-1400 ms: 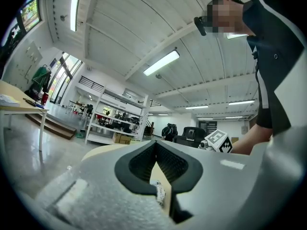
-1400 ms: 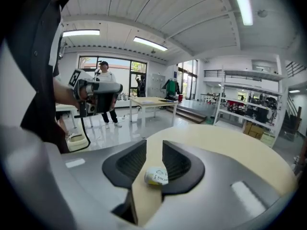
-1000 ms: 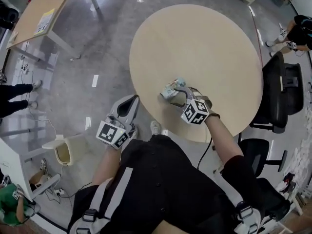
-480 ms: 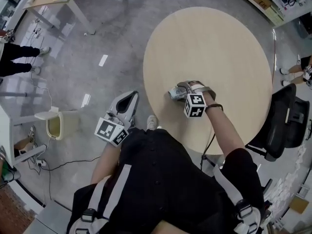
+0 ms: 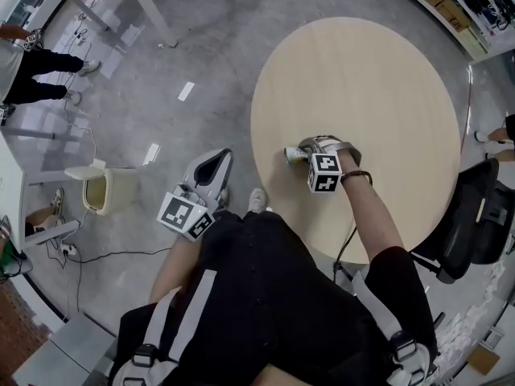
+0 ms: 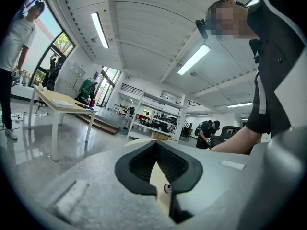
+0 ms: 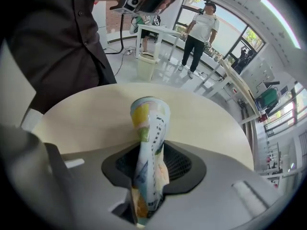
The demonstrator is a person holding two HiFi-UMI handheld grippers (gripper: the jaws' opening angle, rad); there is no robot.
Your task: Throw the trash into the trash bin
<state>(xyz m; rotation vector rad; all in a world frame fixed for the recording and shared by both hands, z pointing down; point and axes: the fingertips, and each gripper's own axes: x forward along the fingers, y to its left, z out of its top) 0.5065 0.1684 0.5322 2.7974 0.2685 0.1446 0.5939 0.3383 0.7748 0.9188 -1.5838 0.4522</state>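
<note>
**Trash wrapper (image 5: 294, 155) now pinched in your right gripper (image 5: 301, 153)**

Finding one: in the right gripper view the crumpled, printed trash wrapper (image 7: 149, 143) stands between the jaws of your right gripper (image 7: 151, 164), and both pads press on it. Its far end sticks out past the fingertips toward the round table (image 5: 362, 79). Whether that end touches the wood cannot be told. A second ago those jaws stood wide around the wrapper as it lay on the table. They have just been closing, and now they hold it.

Finding two: your left gripper (image 5: 219, 156) hangs off the table edge beside your leg, much where it was a second ago. Its own view shows your left gripper (image 6: 154, 145) with the pad tips together and nothing between them.

Finding three: the trash bin (image 5: 109, 190) stands on the floor well apart from your right gripper, out beyond your left gripper on the side away from the table. In the right gripper view the trash bin (image 7: 146, 66) shows past the table's far edge.
</note>
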